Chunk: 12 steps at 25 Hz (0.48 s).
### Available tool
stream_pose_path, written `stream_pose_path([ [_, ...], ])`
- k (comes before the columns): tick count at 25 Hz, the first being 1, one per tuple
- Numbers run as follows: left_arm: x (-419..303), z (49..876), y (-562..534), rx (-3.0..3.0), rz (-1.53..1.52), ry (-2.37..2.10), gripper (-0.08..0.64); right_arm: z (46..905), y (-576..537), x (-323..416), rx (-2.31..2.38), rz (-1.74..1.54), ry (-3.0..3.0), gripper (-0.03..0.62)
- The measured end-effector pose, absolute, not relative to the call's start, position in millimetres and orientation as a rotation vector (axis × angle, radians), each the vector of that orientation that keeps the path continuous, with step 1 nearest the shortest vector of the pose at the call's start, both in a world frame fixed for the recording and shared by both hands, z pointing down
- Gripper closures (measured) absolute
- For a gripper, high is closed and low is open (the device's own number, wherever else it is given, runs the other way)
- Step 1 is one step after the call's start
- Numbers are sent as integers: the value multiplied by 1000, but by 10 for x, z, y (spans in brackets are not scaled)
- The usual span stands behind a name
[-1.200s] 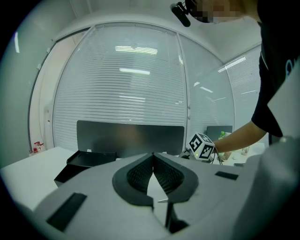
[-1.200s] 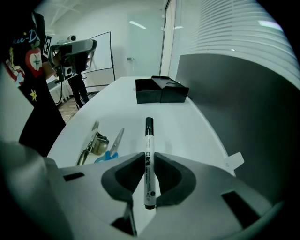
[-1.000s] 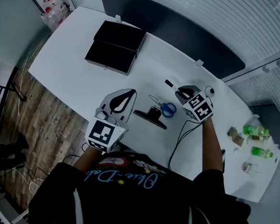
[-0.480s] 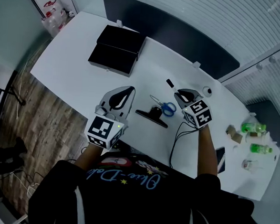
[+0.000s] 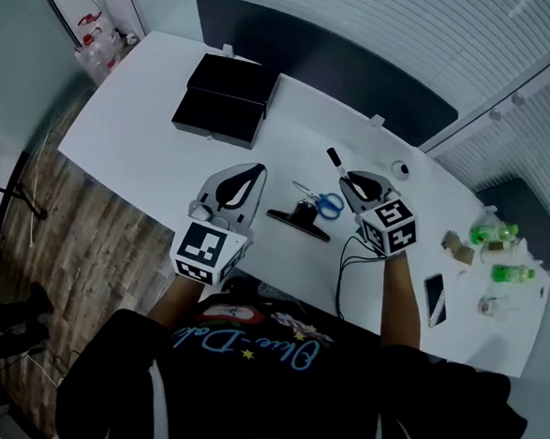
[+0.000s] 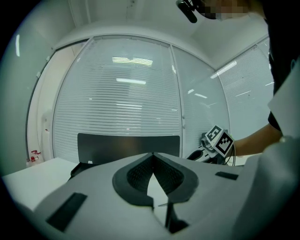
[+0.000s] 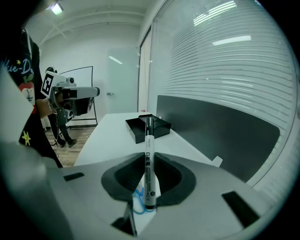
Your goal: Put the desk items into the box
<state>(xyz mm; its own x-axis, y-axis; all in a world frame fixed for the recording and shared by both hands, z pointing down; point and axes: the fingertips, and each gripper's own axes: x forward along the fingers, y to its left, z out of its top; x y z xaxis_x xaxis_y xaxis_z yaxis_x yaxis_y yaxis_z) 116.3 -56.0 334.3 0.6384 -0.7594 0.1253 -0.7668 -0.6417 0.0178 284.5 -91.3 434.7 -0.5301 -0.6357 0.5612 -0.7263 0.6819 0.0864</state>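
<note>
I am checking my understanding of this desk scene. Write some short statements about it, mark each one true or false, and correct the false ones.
1. The right gripper is closed on a marker. True.
2. The scissors lie inside the black box. False: they lie on the white table, between the two grippers and well apart from the box.
3. The left gripper is shut with nothing between its jaws. True.
4. The black box stands at the table's right end. False: in the head view it stands at the far left; the green bottles stand at the right end.
5. A phone lies on the table, right of the right forearm. True.
</note>
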Motion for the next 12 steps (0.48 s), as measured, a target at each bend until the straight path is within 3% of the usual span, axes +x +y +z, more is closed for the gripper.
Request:
stream_pose_path([
  [12,1084,3265,-424,2843,136,-1259,552,3856,-622,2645,1234,228,-2475,520],
])
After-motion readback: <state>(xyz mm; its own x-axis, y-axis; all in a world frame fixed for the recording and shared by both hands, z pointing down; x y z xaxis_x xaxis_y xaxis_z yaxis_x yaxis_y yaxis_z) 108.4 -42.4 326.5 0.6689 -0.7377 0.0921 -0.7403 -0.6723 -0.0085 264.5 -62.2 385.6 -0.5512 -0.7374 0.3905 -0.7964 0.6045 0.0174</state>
